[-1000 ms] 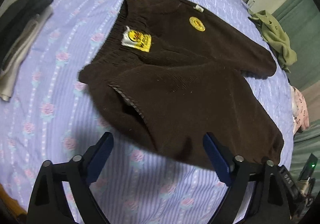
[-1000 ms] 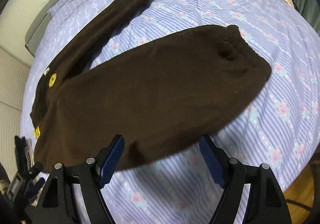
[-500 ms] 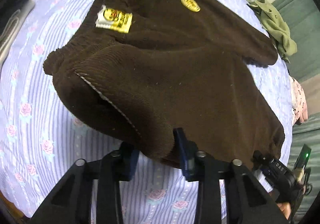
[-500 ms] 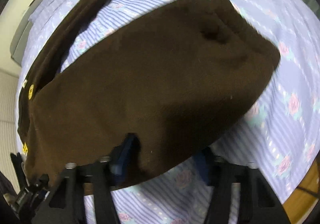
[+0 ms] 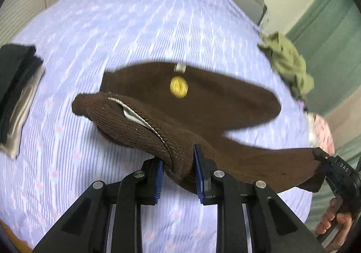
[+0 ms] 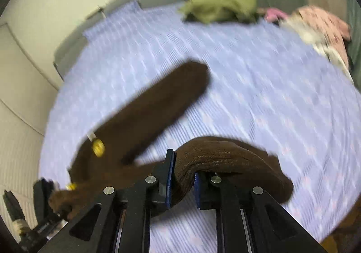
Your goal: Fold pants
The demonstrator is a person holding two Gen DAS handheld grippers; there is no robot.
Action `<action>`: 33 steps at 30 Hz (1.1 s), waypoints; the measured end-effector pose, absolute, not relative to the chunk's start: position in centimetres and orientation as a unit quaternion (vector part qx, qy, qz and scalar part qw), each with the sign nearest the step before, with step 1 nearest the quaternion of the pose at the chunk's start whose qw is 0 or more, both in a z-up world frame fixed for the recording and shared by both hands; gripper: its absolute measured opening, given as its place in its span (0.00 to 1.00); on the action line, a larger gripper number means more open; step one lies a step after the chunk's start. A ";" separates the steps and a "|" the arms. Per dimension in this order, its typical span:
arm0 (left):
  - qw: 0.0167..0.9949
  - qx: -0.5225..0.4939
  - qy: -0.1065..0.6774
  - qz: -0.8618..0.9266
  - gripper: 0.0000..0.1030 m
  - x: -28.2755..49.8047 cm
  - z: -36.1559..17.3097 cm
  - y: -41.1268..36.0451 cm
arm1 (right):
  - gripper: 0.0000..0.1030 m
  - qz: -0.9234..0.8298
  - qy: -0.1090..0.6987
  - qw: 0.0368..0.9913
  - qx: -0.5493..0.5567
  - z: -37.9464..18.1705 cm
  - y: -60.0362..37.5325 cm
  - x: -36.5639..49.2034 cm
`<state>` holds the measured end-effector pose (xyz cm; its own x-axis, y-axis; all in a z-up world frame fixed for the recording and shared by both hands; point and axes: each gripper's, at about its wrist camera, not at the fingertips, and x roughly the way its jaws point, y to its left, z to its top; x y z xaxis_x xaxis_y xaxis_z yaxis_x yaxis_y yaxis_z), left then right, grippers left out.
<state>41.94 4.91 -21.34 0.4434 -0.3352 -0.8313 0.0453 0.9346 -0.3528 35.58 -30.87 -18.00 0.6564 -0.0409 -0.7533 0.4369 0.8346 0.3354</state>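
Your left gripper (image 5: 178, 171) pinches a bunched fold of the brown pants (image 5: 203, 99) at lower centre; your right gripper (image 6: 182, 176) clamps another fold, seemingly the cuff end, raised over the striped bedsheet (image 6: 259, 86).

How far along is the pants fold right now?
Early. Done: both claws have gripped the near leg of the brown pants. In hand: left claw pinches the waist end, right claw the cuff end, fabric lifted. Left: lay that leg over the far leg, then fold lengthwise.
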 end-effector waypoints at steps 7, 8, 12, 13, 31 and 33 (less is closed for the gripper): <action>0.852 -0.146 0.494 -0.090 0.24 51.7 -20.8 3.7 | 0.15 -0.118 0.368 0.893 0.232 -17.5 -32.0 46.3; 0.850 -0.148 0.498 -0.086 0.24 52.9 -21.3 3.6 | 0.15 -0.113 0.373 0.893 0.225 -17.9 -32.2 48.2; 0.836 -0.147 0.524 -0.064 0.24 57.2 -24.1 2.9 | 0.15 -0.118 0.413 0.881 0.198 -20.6 -32.5 54.9; 0.835 -0.146 0.527 -0.058 0.24 57.8 -24.6 2.7 | 0.15 -0.120 0.420 0.878 0.198 -21.3 -32.6 55.4; 0.896 0.035 0.431 -0.101 0.91 59.9 -20.1 1.5 | 0.65 -0.087 0.383 0.913 0.108 -18.2 -30.8 55.3; 0.893 0.087 0.429 -0.103 0.91 58.9 -20.9 2.0 | 0.65 -0.081 0.380 0.917 0.092 -18.2 -29.9 53.1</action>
<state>58.88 2.02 -20.95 0.6113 -0.1090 -0.7839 0.2576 0.9639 0.0668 53.14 -29.94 -18.25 0.6980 -0.0786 -0.7117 0.2188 0.9698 0.1075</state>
